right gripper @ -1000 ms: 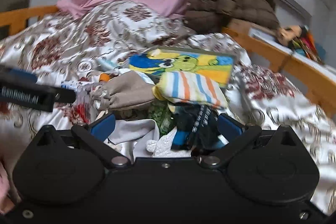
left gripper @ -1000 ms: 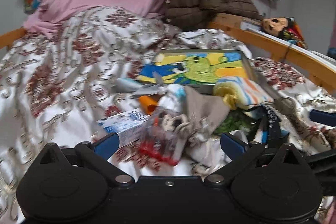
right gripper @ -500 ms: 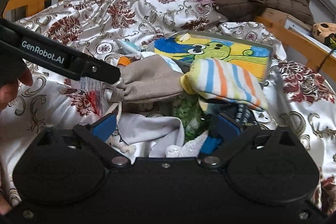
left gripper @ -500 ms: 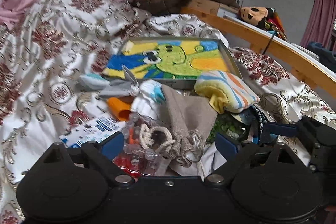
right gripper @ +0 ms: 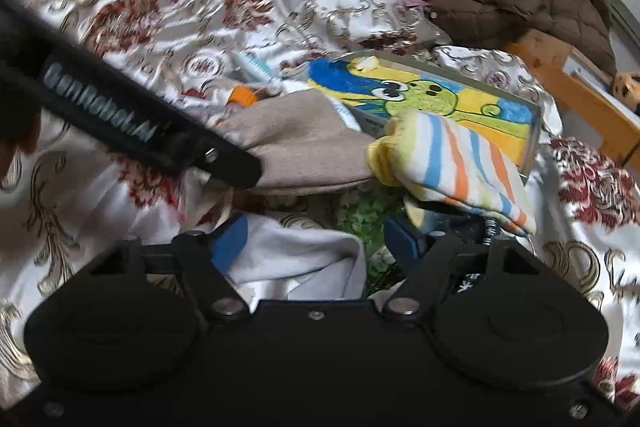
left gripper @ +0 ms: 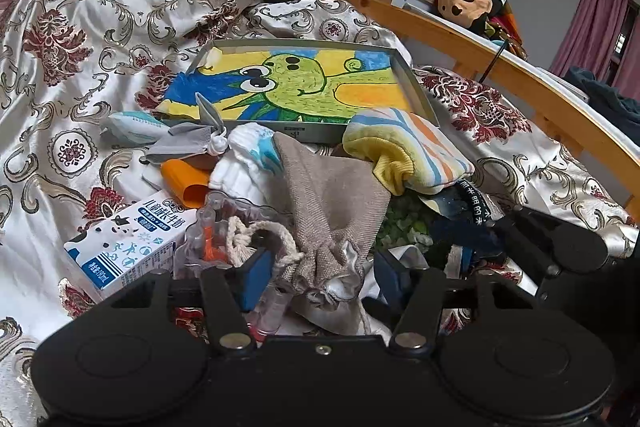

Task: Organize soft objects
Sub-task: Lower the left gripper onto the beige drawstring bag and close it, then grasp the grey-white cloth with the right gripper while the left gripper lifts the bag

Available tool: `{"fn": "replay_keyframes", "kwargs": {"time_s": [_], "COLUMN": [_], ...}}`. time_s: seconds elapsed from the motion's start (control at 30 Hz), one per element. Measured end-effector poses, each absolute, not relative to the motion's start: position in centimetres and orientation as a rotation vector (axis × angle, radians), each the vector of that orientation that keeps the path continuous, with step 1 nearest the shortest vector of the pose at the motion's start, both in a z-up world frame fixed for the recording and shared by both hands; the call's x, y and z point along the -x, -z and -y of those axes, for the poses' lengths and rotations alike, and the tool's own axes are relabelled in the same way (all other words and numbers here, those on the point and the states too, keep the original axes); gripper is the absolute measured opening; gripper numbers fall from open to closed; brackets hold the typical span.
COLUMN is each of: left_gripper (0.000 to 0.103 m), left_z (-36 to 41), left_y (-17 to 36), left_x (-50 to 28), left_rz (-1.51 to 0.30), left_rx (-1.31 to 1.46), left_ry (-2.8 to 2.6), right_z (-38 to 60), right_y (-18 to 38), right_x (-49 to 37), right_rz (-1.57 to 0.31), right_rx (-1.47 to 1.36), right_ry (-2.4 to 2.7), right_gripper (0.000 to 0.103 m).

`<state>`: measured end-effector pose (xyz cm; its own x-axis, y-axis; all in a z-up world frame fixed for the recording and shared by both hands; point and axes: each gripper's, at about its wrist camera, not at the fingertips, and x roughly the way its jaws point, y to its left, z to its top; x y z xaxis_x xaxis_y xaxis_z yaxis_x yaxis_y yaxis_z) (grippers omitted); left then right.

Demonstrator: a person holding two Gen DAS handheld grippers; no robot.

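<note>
Two hand-held grippers work one pile of soft things on the bed [left gripper: 80, 39]. Left hand-held gripper [left gripper: 320, 277] has its jaws closing around the gathered mouth of the beige drawstring pouch [left gripper: 336, 203]; cloth and cord sit between the blue pads, which do not look clamped yet. Right hand-held gripper [right gripper: 316, 237] is closing too, with white cloth [right gripper: 296, 259] bunched between its pads, also not visibly pinched; that view is blurred, so contact is hard to call. Striped sock [right gripper: 460, 163] lies just ahead and to the right of the right hand-held gripper, draped over dark fabric. Painted tray [left gripper: 304, 83] sits beyond the pile, ahead of both.

To do this step well, the left one likely wants cloth only: a clear plastic packet [left gripper: 212, 235] and a milk carton [left gripper: 128, 239] lie just left of its left pad and could get caught. Pinching the pouch below the cord seems safer than the loose rope loop. Right one should probably take a thick fold, since thin cloth slips. Lifting slowly would show what drags along.
</note>
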<state>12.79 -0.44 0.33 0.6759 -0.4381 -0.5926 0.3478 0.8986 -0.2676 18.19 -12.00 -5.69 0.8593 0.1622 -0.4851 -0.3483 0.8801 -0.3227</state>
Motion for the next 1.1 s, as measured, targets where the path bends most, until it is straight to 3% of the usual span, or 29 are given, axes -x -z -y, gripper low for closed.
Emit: {"fn": "replay_keyframes", "kwargs": {"time_s": [0.2,0.53,1.1], "left_gripper": [0.051,0.047,0.043], "left_z": [0.4,0.1,0.0], "left_y": [-0.2,-0.2,-0.1], "left_x": [-13.0,-12.9,-12.5], "left_rz": [-0.718,-0.714,-0.697], "left_rx": [0.156,0.183,0.215], "left_ry": [0.435,0.428,0.412], "right_z": [11.4,11.2,11.7], "right_y": [6.1,6.6,8.0], "right_x": [-18.5,-19.2,-22.3], "right_rz": [-0.502,-0.552,-0.642], "right_rx": [0.425,0.415,0.337], "right_ry": [-0.270,-0.278,-0.295], "right_gripper": [0.064,0.042,0.036]}}
